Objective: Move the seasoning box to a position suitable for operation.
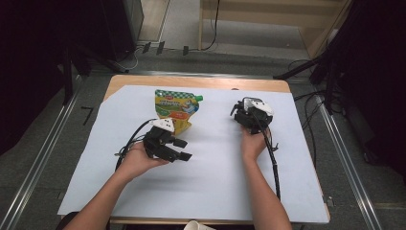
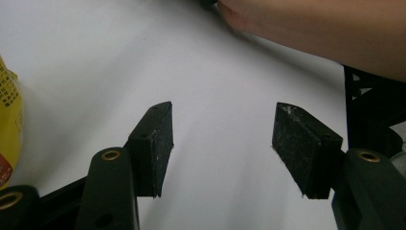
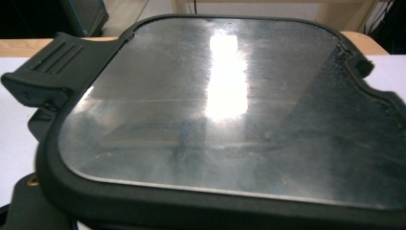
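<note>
Two grippers resting low over a white sheet point(image 1: 210, 182) spread on a wooden table point(image 1: 191, 80), one in each hand. Left gripper point(image 1: 184, 149) held at the left of the high view, pointing toward the middle of the sheet, jaws standing well apart with nothing between them; bare white sheet visible in the gap between the black pads point(image 2: 155, 143) in the left gripper view. Yellow and green spouted pouch point(image 1: 175, 111) lying flat on the sheet just beyond the left gripper, partly overlapped by its body in the high view, its yellow edge at the far left of the left gripper view. Right gripper point(image 1: 249, 116) held upright at the right of the sheet, well apart from the pouch. Dark-framed shiny plate point(image 3: 230, 110) directly before the right gripper's camera, hiding the jaws. Impossible to tell whether the right jaws stand open or closed, or hold anything.
</note>
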Tool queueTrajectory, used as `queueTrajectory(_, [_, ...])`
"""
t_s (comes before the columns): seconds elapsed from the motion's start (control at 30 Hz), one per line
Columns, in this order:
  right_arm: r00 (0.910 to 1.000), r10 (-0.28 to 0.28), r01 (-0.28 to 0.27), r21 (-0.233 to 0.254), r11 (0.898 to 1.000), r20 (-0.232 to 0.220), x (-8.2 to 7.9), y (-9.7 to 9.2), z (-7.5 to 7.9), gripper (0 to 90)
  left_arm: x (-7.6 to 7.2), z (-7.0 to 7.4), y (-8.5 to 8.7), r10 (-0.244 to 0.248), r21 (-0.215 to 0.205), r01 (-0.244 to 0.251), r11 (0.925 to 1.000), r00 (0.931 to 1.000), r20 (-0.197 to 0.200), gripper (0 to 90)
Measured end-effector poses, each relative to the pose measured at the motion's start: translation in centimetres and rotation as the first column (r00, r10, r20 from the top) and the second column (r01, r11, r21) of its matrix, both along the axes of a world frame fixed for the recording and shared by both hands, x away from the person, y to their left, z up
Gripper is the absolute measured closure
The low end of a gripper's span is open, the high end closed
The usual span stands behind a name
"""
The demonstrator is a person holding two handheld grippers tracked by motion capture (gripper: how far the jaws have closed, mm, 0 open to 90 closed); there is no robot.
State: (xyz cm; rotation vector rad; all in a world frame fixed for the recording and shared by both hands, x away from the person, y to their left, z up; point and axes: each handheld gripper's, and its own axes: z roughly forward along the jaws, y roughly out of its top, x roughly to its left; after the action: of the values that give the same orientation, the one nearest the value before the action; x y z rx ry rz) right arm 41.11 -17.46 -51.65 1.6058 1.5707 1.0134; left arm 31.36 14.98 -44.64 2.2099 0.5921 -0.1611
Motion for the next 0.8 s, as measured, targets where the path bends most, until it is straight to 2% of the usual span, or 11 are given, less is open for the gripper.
queueTrajectory(0.17, [0.9991,0.039,-0.039,-0.002,0.999,0.017,-0.8,-0.2,0.9,14.7,0.0,-0.1,0.0,0.002,-0.002,-0.002,1.0000,1.0000,-0.002,40.5])
queueTrajectory(0.23, [0.9977,0.065,-0.065,0.004,0.998,0.020,-1.2,-0.3,1.4,14.7,0.0,-0.1,0.0,0.002,-0.003,-0.002,1.0000,1.0000,0.000,40.5])
queueTrajectory(0.37, [0.9924,0.120,-0.120,-0.014,0.993,0.027,-2.4,-0.5,2.3,14.9,0.0,-0.1,0.0,0.007,-0.005,-0.007,1.0000,1.0000,0.001,40.5])
queueTrajectory(0.43, [0.9884,0.150,-0.149,-0.030,0.988,0.027,-3.1,-0.5,2.8,15.0,0.0,-0.1,0.0,0.007,-0.002,-0.007,1.0000,1.0000,-0.003,40.5])
queueTrajectory(0.63, [0.9756,0.216,-0.216,-0.014,0.976,0.039,-5.9,-0.6,3.7,15.1,0.1,-0.2,-0.4,-0.001,-0.002,0.001,1.0000,1.0000,-0.008,40.6])
queueTrajectory(0.8, [0.9576,0.285,-0.285,-0.020,0.958,0.041,-8.2,0.1,4.3,15.2,0.2,-0.3,-0.8,-0.011,0.001,0.011,0.9999,0.9999,-0.006,40.6])
